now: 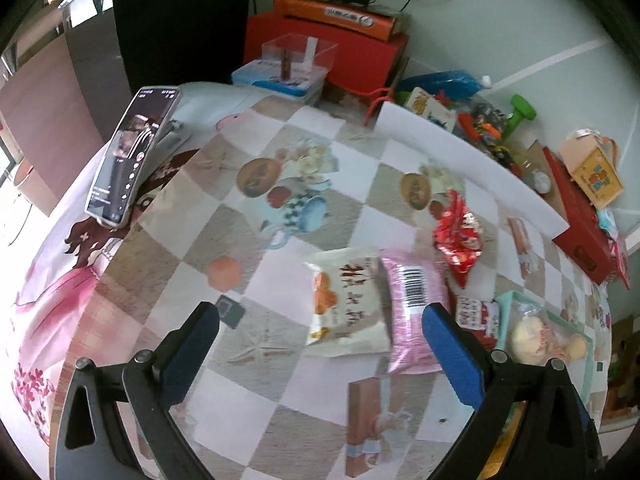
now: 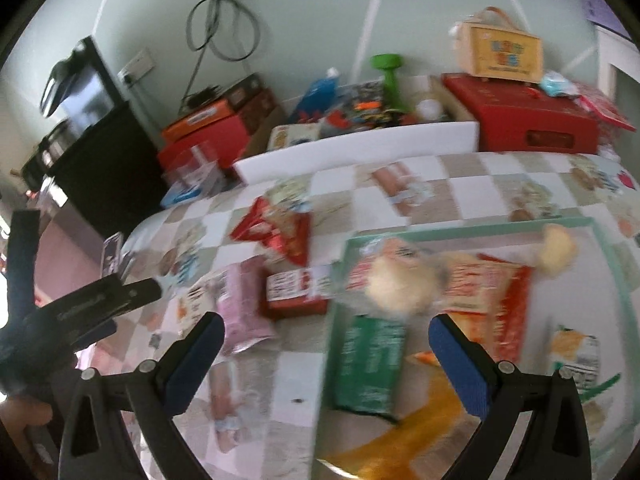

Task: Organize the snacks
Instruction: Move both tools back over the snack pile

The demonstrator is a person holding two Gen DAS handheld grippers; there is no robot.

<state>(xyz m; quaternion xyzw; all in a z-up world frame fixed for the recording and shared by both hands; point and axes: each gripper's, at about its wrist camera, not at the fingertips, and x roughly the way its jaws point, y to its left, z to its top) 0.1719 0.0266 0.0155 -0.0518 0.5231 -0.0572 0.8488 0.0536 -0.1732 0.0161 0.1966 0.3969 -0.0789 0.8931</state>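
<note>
Loose snacks lie on the checkered tablecloth: a white packet with an orange picture (image 1: 346,302), a pink packet with a barcode (image 1: 414,312), a red foil packet (image 1: 458,236) and a small red-and-white box (image 1: 478,312). My left gripper (image 1: 320,344) is open and empty, just short of the white and pink packets. A mint green tray (image 2: 472,229) holds a clear bag of pale cookies (image 2: 400,280), a green packet (image 2: 370,364) and a red-orange packet (image 2: 496,296). My right gripper (image 2: 326,354) is open and empty above the tray's near left part. The tray also shows in the left wrist view (image 1: 506,298).
A phone on a stand (image 1: 128,156) stands at the table's left. A white foam board (image 1: 460,156) fences off clutter at the back: red boxes (image 1: 576,224), a green dumbbell (image 1: 520,114), a small cardboard case (image 1: 592,168). The left gripper's body shows in the right wrist view (image 2: 76,308).
</note>
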